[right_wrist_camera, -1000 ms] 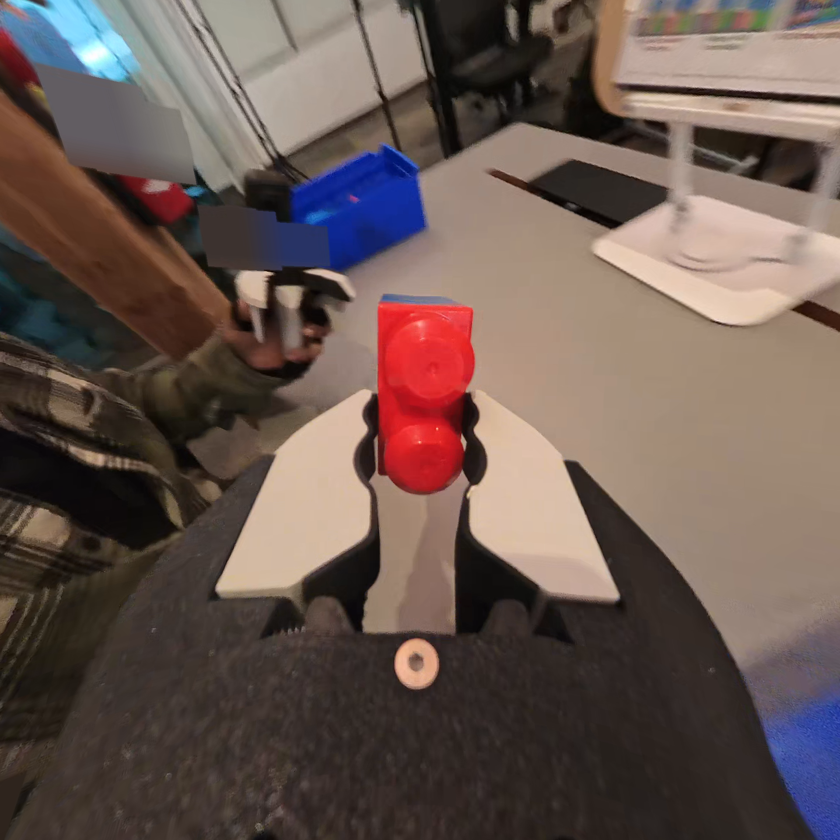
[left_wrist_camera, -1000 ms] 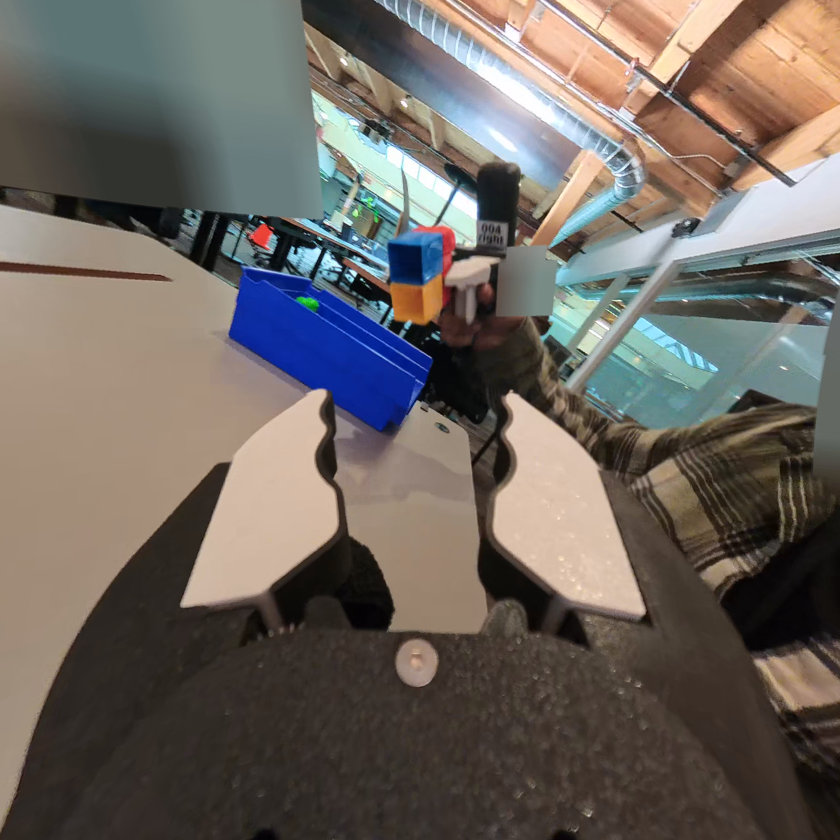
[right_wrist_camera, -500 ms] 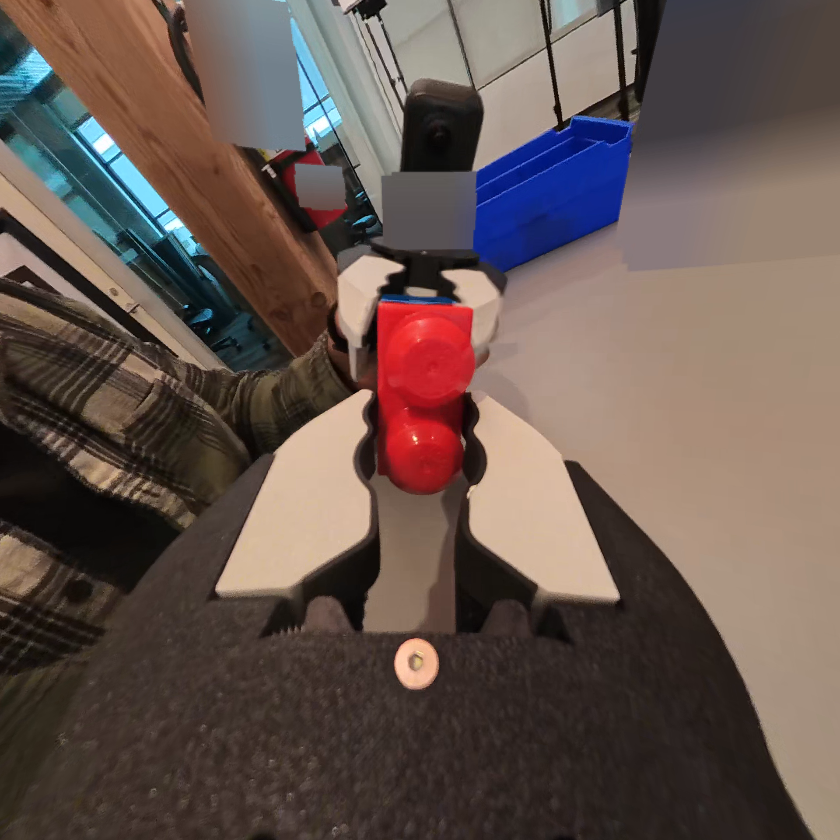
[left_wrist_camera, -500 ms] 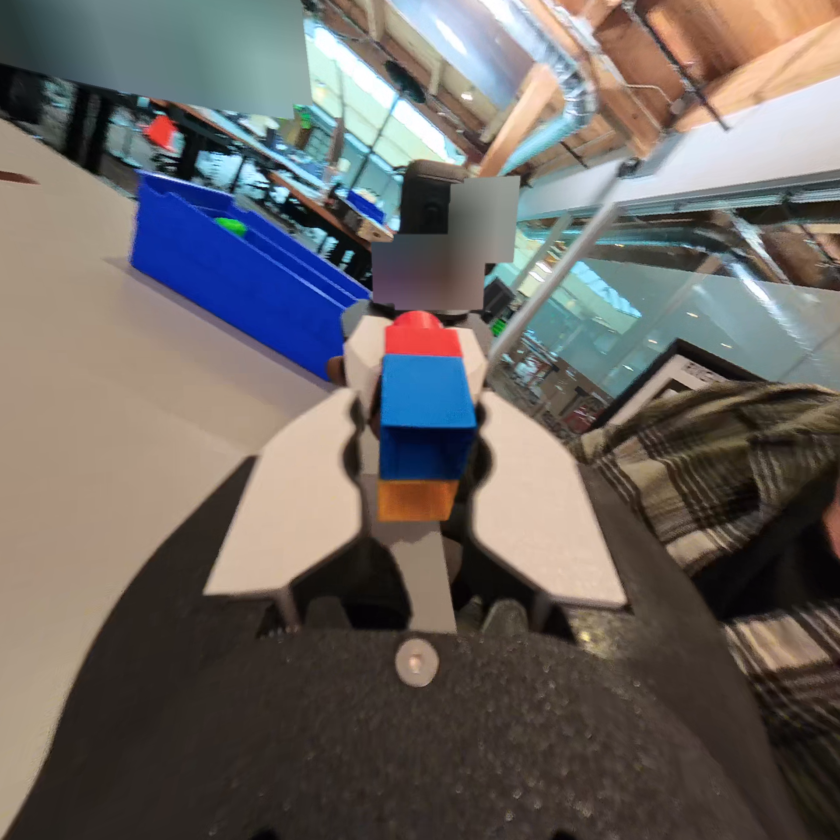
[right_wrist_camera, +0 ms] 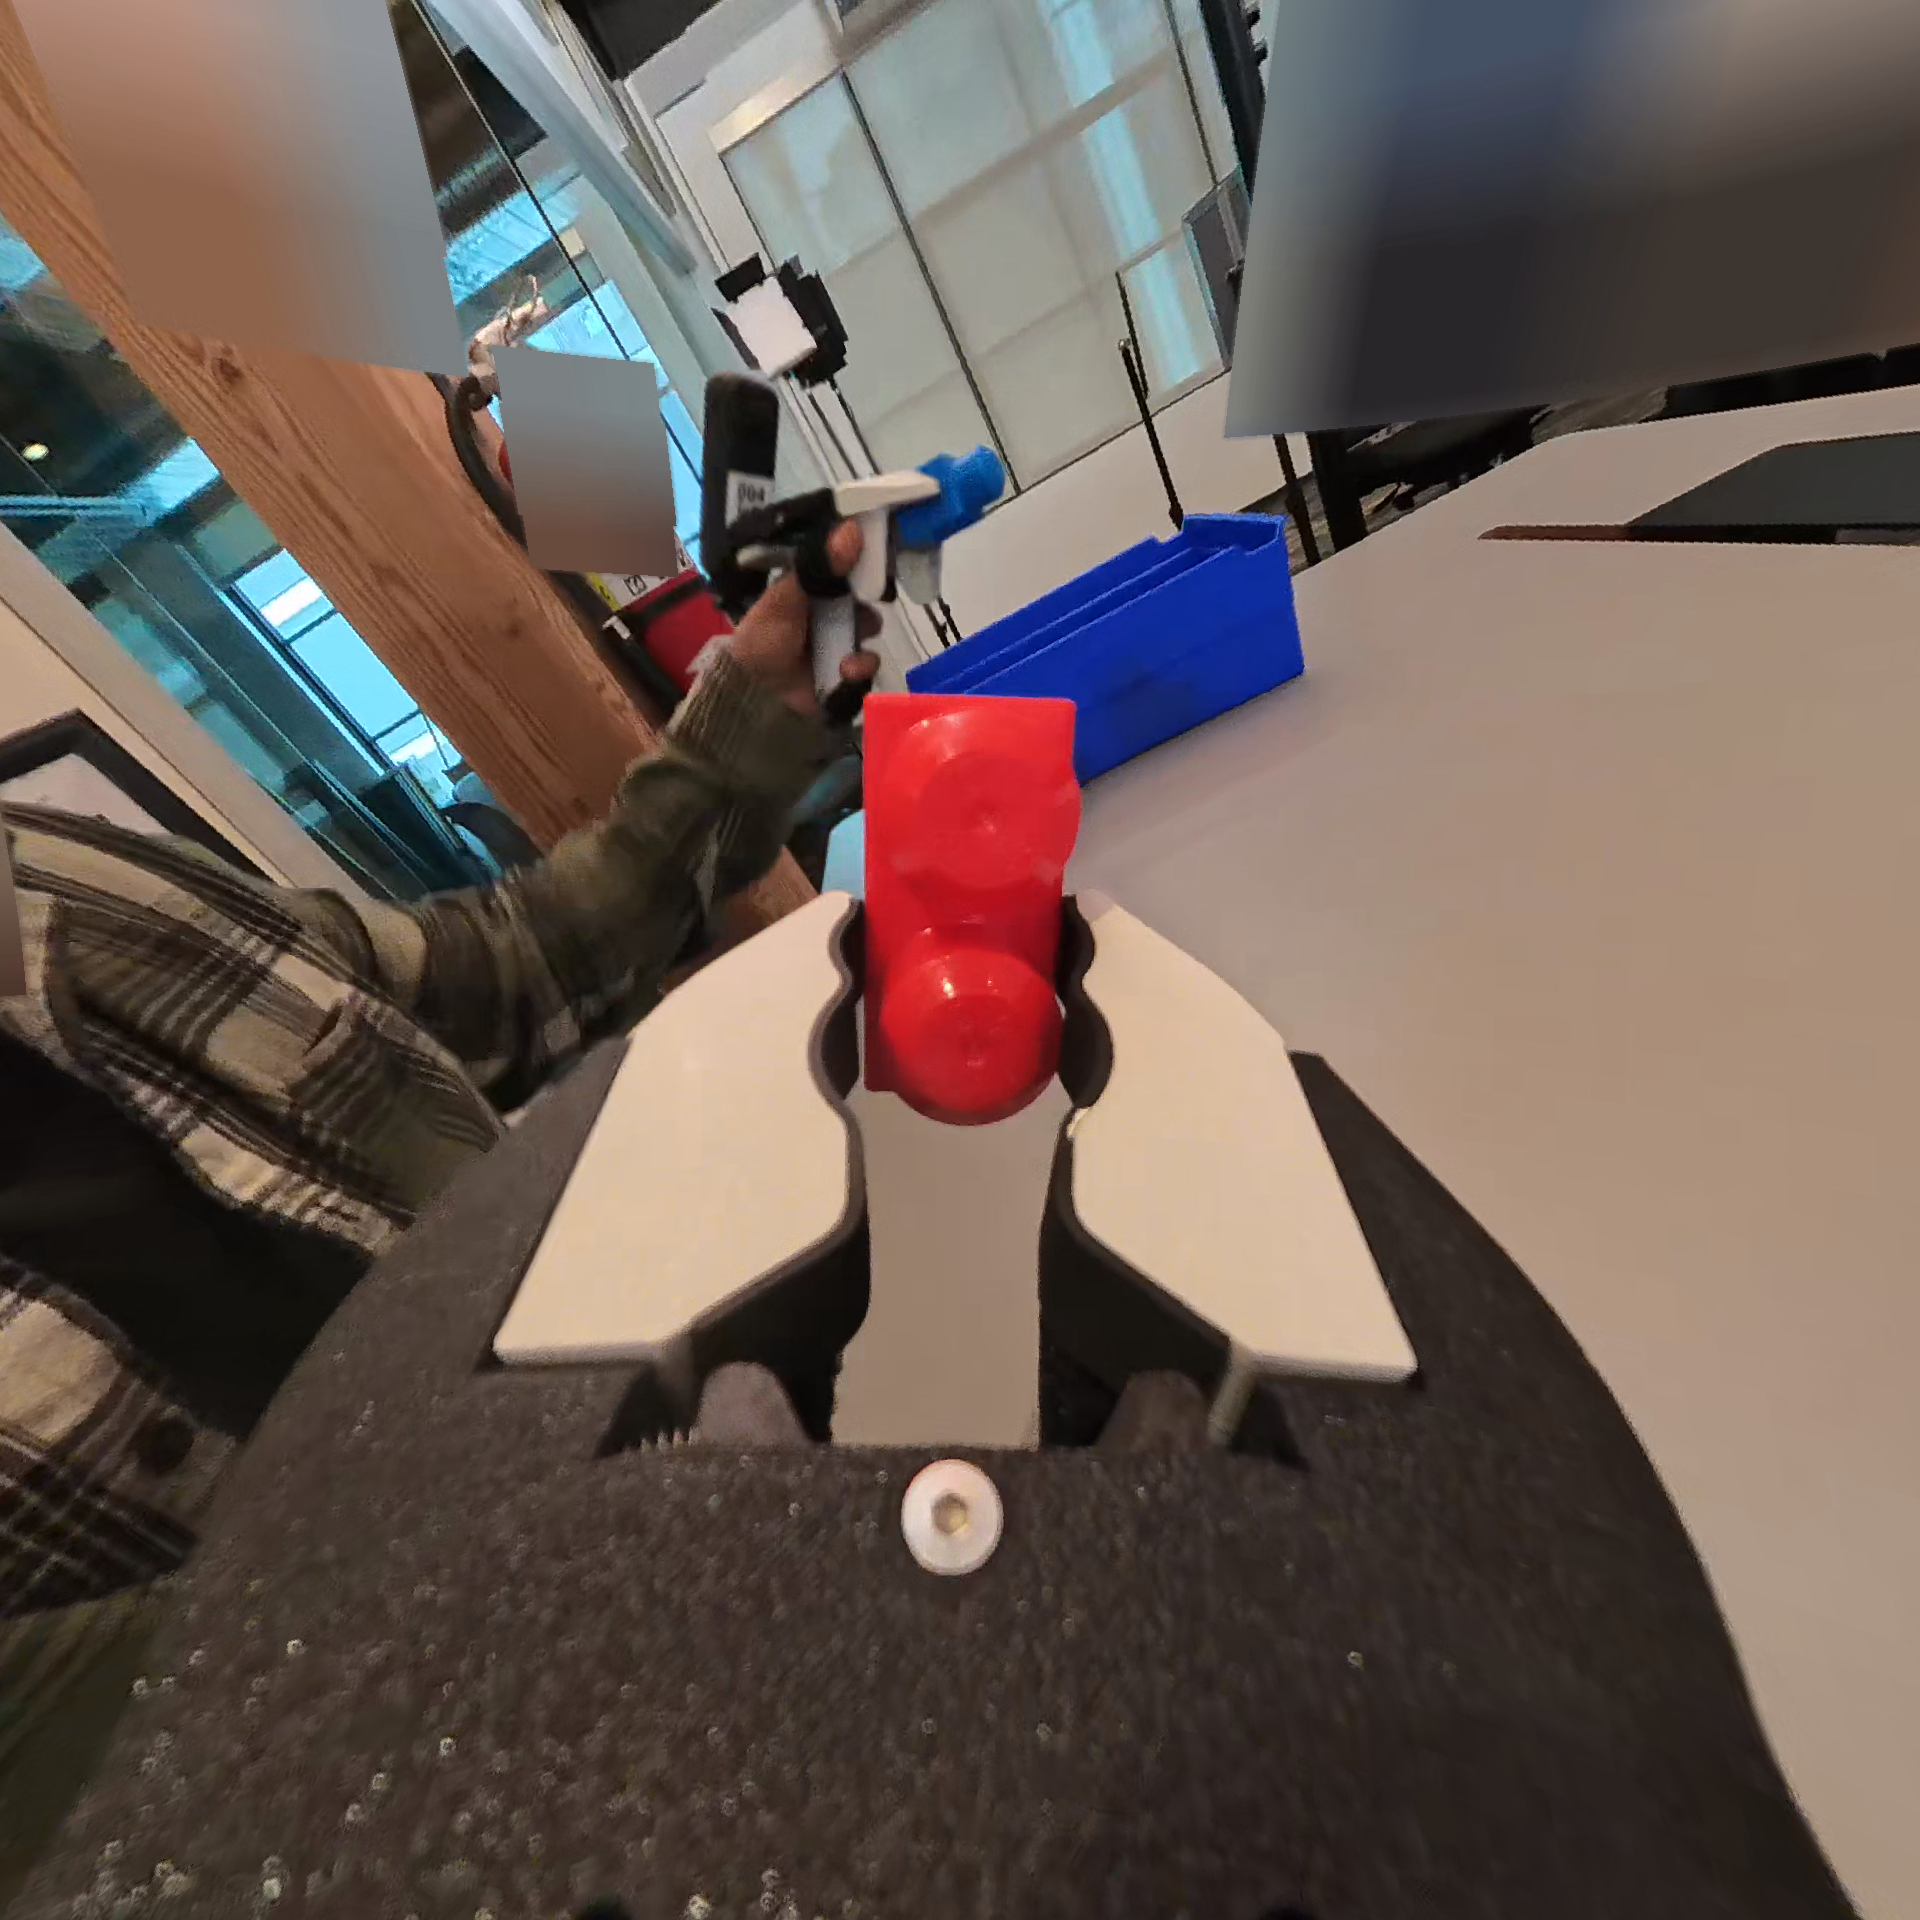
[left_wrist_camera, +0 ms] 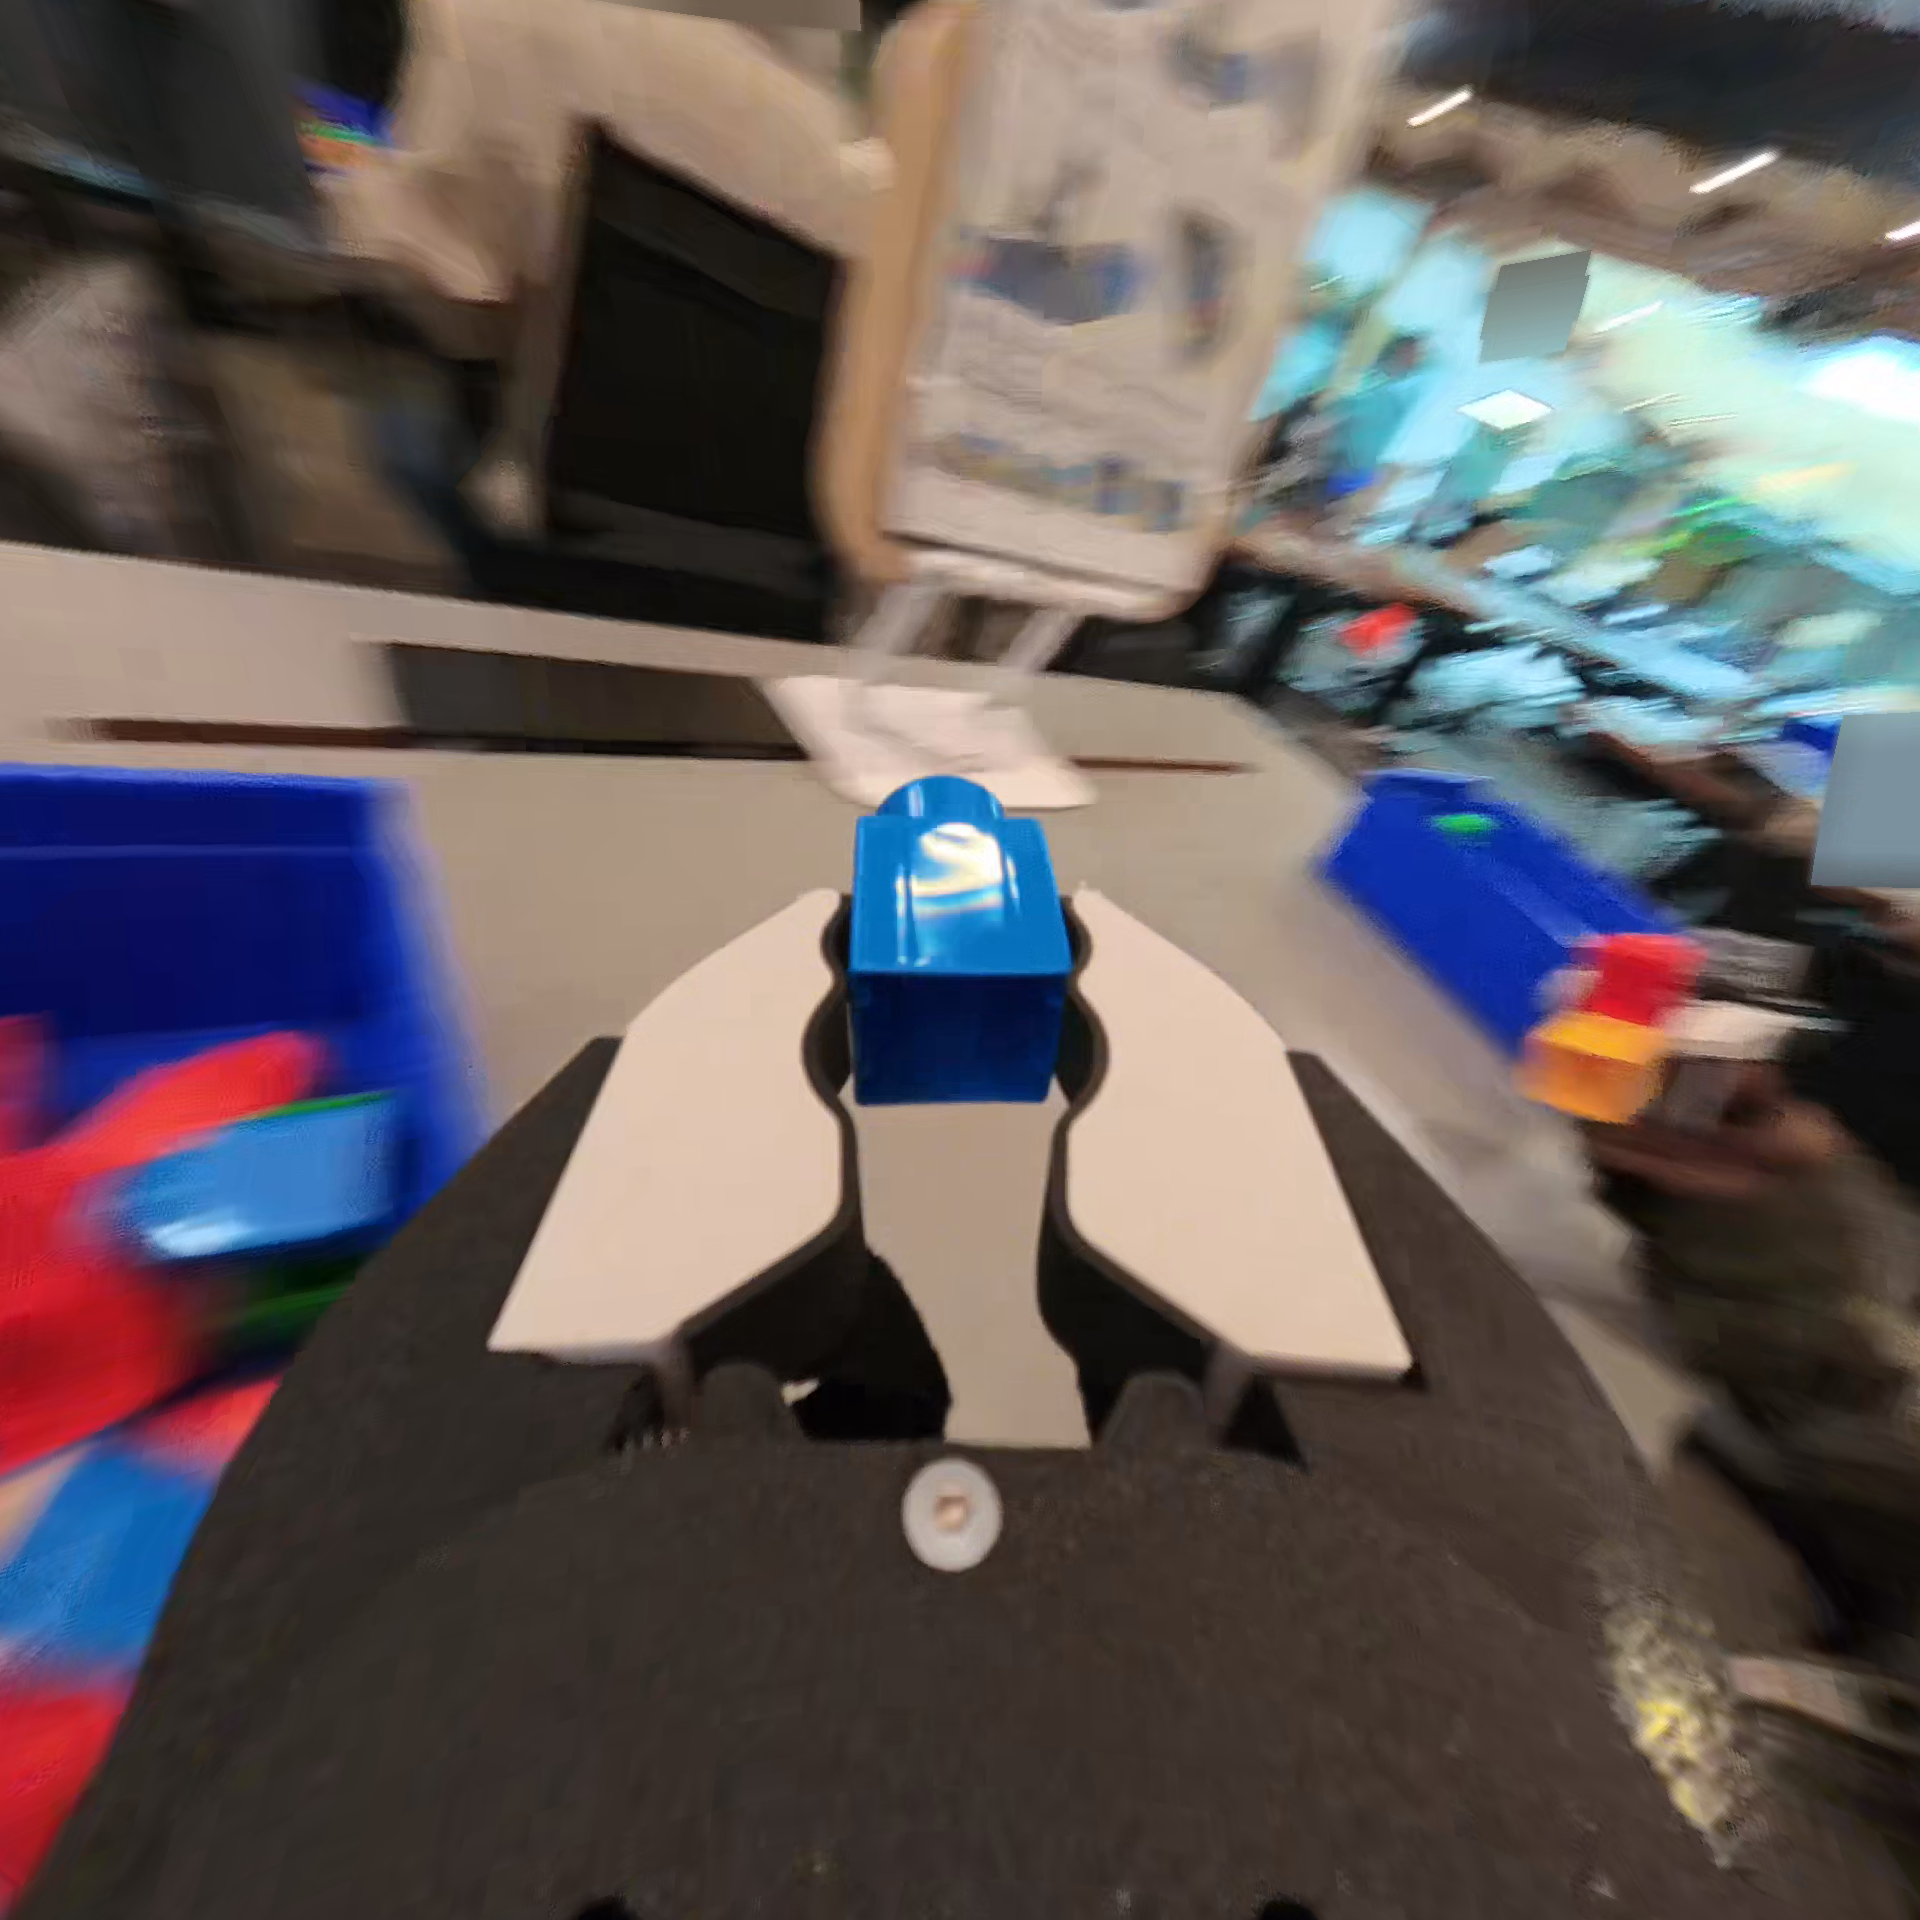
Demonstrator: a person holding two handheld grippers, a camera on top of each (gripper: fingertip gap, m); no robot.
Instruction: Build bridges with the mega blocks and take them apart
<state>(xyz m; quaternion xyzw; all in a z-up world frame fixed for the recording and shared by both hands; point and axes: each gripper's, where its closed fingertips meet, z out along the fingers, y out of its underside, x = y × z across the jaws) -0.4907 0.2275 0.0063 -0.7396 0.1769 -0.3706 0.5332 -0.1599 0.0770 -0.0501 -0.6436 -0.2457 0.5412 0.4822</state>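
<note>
Taking the blocks apart: each claw has hold of a piece.

The left claw [left_wrist_camera: 956,977] is squeezed tight on one blue block [left_wrist_camera: 958,961]. The right claw [right_wrist_camera: 961,997] is squeezed tight on a red block [right_wrist_camera: 966,894]; in the left view an orange block [left_wrist_camera: 1590,1065] is stuck under it, at 3 o'clock. I think those two need pulling apart, then all go in a bin. The grey table [right_wrist_camera: 1507,935] holds a blue bin [right_wrist_camera: 1122,655] at 12 o'clock; another bin [left_wrist_camera: 187,914] with loose blocks sits at 9 o'clock. The room has a wood beam [right_wrist_camera: 343,540] and glass walls.
</note>
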